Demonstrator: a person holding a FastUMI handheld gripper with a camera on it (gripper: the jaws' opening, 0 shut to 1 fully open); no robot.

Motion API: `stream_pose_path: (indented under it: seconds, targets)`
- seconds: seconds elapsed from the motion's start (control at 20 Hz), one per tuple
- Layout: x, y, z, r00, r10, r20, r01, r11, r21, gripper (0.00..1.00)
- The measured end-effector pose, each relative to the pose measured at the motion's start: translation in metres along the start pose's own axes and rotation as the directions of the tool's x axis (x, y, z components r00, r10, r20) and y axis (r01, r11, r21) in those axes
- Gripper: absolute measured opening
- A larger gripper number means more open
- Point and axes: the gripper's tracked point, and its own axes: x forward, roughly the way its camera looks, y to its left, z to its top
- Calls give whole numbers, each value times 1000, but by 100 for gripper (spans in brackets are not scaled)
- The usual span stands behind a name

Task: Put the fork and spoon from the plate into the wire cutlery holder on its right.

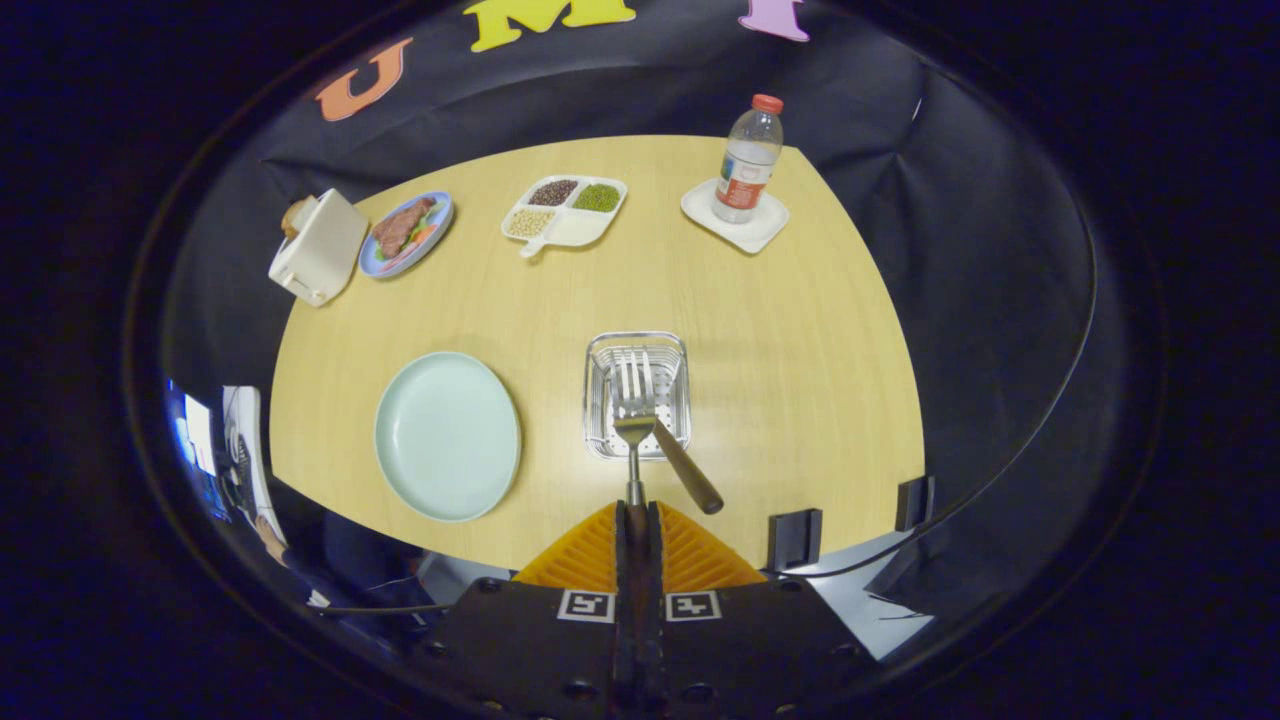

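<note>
Fork (633,420) clamped by handle between closed fingers of gripper (637,512), long axis straight ahead, tines held above wire cutlery holder (637,395). Brown-handled spoon (688,480) already lodged there. Plate (447,435) left bare.

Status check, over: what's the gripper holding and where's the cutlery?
Gripper shut on fork, tines over wire holder. Spoon's brown handle sticking out of holder. Plate bare. Nothing in the way.

Shiny metal fork (632,400), shiny wire-and-metal holder (637,395), smooth wooden handle (688,468), matt wood-grain table (780,350), smooth glossy plate (447,435), clear plastic bottle (747,160)
</note>
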Motion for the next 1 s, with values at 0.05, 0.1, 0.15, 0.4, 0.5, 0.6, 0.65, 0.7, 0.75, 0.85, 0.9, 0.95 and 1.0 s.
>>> stream_pose_path:
  seconds: [0.05, 0.1, 0.15, 0.4, 0.5, 0.6, 0.65, 0.7, 0.75, 0.85, 0.9, 0.95, 1.0]
  targets:
    - [1, -1, 2, 1000, -3, 2, 3, 1000, 6, 4]
    - [0, -1, 3, 1000, -4, -1, 4, 1000, 9, 4]
    - [0, -3, 4, 1000, -9, 0, 9, 1000, 9, 5]
    - [-2, 0, 9, 1000, -2, 10, 2, 1000, 15, 8]
    - [-8, 2, 14, 1000, 9, 30, -9, 1000, 25, 11]
    - [-15, 3, 19, 998, 19, 66, -21, 999, 32, 27]
    - [-18, 3, 21, 997, 19, 81, -23, 999, 38, 39]
    - [-21, 3, 23, 995, 25, 97, -29, 999, 45, 51]
    - [-25, 2, 24, 993, 22, 113, -28, 998, 57, 63]
    - [-30, 3, 26, 990, 23, 140, -33, 997, 73, 80]
    - [-34, 2, 26, 987, 19, 157, -31, 997, 75, 85]
    - [-37, 1, 26, 985, 12, 175, -25, 997, 73, 90]
    - [-42, 1, 26, 982, 7, 191, -21, 997, 73, 95]
